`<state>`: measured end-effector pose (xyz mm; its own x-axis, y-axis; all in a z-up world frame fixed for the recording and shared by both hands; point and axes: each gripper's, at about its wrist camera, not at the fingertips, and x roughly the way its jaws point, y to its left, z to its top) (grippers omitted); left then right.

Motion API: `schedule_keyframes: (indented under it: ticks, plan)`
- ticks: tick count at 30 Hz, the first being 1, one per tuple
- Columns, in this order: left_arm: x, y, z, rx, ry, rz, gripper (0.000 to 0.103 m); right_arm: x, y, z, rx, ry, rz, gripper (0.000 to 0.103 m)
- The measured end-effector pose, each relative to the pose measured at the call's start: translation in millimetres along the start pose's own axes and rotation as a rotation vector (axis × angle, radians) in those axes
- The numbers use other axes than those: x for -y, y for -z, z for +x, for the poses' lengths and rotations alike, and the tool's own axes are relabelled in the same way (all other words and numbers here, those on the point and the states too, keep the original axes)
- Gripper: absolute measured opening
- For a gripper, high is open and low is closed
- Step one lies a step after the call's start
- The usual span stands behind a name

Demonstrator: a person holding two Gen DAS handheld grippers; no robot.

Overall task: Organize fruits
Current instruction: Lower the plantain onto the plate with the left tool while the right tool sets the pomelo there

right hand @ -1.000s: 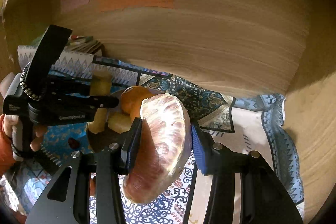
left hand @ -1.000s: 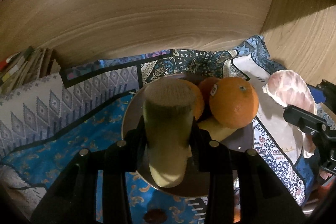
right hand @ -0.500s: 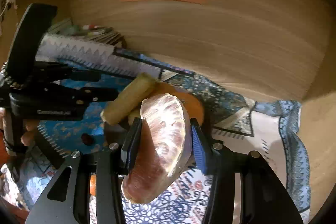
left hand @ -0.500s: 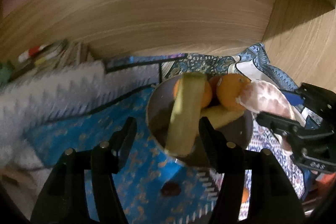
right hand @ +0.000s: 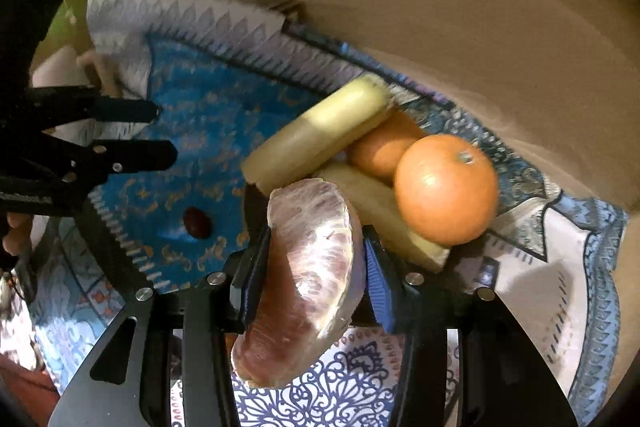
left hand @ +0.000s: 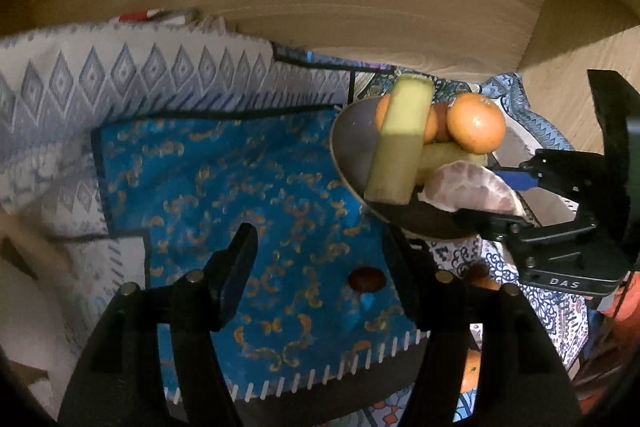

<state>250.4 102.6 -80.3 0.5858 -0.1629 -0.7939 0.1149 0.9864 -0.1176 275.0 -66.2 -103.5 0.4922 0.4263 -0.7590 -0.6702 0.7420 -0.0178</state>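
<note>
One peeled pomelo wedge (right hand: 308,267) is clamped lengthwise in my right gripper (right hand: 312,263), just short of the plate (left hand: 352,143); my left gripper (left hand: 320,259) gapes empty, farther off.

The left wrist view looks down along its spread jaws at the blue cloth (left hand: 248,187), with the plate (left hand: 352,147) beyond and right of them. The right wrist view sits much nearer, the plate's oranges just past its jaws. Both views share the plate, the cloth and the wooden wall (right hand: 480,27).
</note>
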Motion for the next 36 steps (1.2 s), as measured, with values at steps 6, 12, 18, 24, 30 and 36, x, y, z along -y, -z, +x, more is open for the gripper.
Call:
schedule_keyframes:
  ticks: [6, 12, 18, 24, 30, 36]
  plan:
    - [0, 10, 5, -0.017, -0.005, -0.001, 0.064, 1, -5, 21, -0.056, -0.015, -0.052, 0.042]
    - [2, 11, 9, -0.02, -0.013, 0.013, 0.064, 6, -8, 28, -0.09, -0.04, -0.085, 0.042]
    - [3, 12, 9, -0.024, -0.007, 0.007, 0.064, 7, -10, 28, -0.109, -0.037, -0.078, 0.047]
    - [6, 18, -1, -0.01, -0.003, 0.015, 0.064, 13, -8, 11, -0.068, 0.011, -0.044, 0.064]
    - [10, 27, -15, 0.013, 0.014, 0.02, 0.064, 9, 1, -23, 0.013, 0.061, 0.0, 0.064]
    - [18, 43, -27, 0.022, 0.034, 0.025, 0.064, -6, 21, -42, 0.064, 0.067, 0.071, 0.064]
